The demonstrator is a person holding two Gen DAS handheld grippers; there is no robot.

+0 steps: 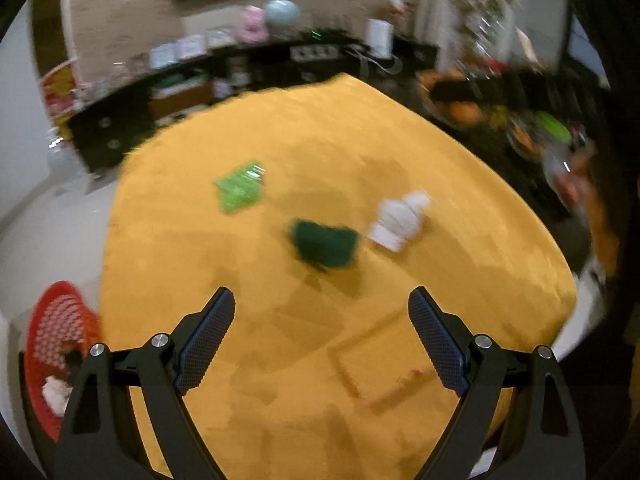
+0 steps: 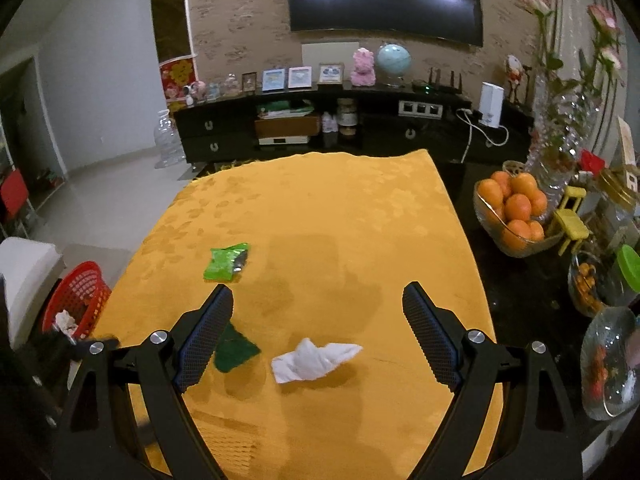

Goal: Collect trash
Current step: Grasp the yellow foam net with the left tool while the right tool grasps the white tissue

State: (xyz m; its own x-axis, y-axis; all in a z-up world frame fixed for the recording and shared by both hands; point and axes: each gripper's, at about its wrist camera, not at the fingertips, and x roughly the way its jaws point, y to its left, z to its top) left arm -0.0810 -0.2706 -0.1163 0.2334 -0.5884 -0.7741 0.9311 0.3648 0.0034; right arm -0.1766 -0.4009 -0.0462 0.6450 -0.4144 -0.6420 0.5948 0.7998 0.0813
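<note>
Holding both claws spread and empty, you have your right claw (image 2: 318, 312) above the crumpled white tissue (image 2: 312, 360) on the yellow-clothed desk (image 2: 340, 208); your left claw (image 1: 322, 312) faces the dark green scrap (image 1: 324, 244), with the bright green wrapper (image 1: 240, 188) beyond and the red plastic basket (image 1: 60, 320) off the desk's left edge.

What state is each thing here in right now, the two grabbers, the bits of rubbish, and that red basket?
Left gripper: open, empty.
Right gripper: open, empty.
White tissue: crumpled, lying on the yellow cloth.
Dark green scrap: lying on the cloth.
Bright green wrapper: lying flat on the cloth.
Red basket: beside the table, some white rubbish inside.
</note>
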